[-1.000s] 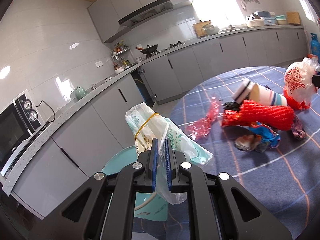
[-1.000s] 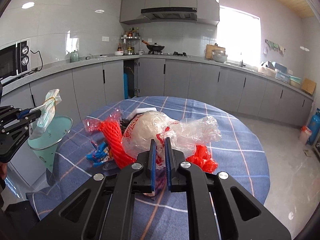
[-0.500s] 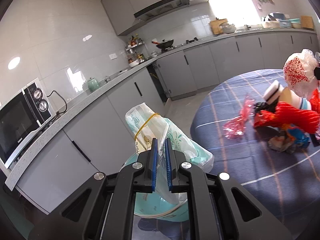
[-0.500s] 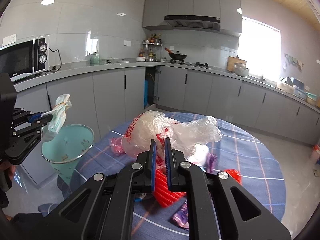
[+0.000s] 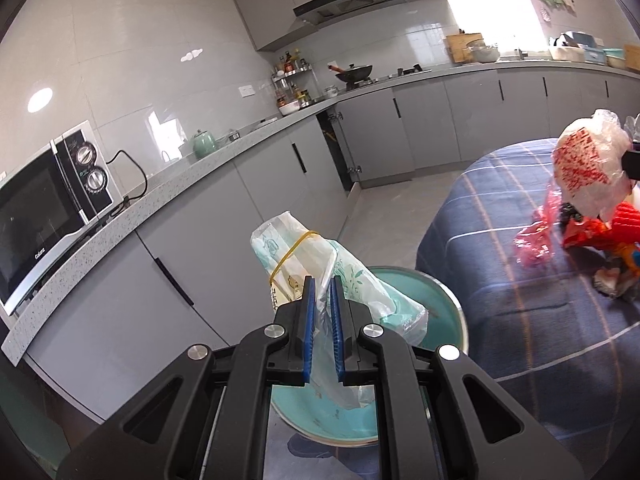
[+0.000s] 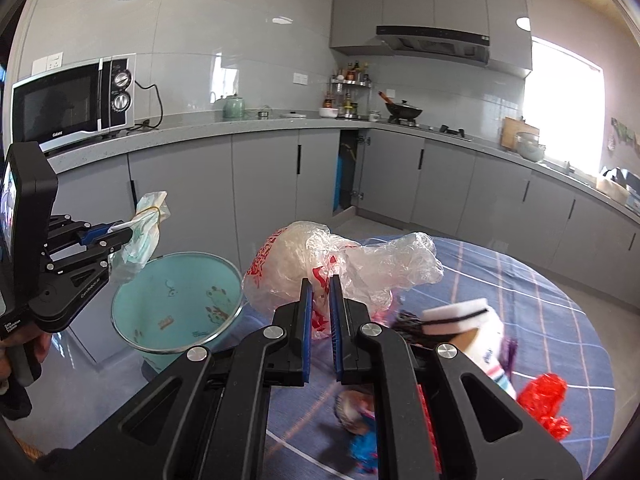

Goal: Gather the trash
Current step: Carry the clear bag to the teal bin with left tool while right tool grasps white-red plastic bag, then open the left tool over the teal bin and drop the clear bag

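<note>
Above the mint-green trash bin (image 6: 176, 304), which stands on the floor just beside the near-left edge of the round table (image 6: 540, 300), the left gripper (image 5: 321, 284) holds a pale green-printed plastic bag (image 5: 296, 256) bound with a yellow rubber band (image 5: 294, 246). Its blue pads are nearly closed, pinching the thin film, and the bag's loose end hangs down between the fingers over the bin's open mouth. In the right wrist view this gripper appears at the far left, with a person's hand (image 6: 38, 346) around its handle.

The right gripper (image 6: 320, 286) is likewise almost shut, clamped on a crumpled clear plastic bag (image 6: 340, 264) with red printing, held up over the blue checked tablecloth to the right of the bin.

On the table, more trash lies near and to the right: a paper cup (image 6: 486, 344) on its side with a white sponge (image 6: 454, 314) against it, a red wrapper (image 6: 546, 404), red netting (image 5: 628, 224) and a pink plastic scrap (image 5: 534, 238).

Behind, a grey counter carries a microwave (image 6: 72, 102) at the left.
</note>
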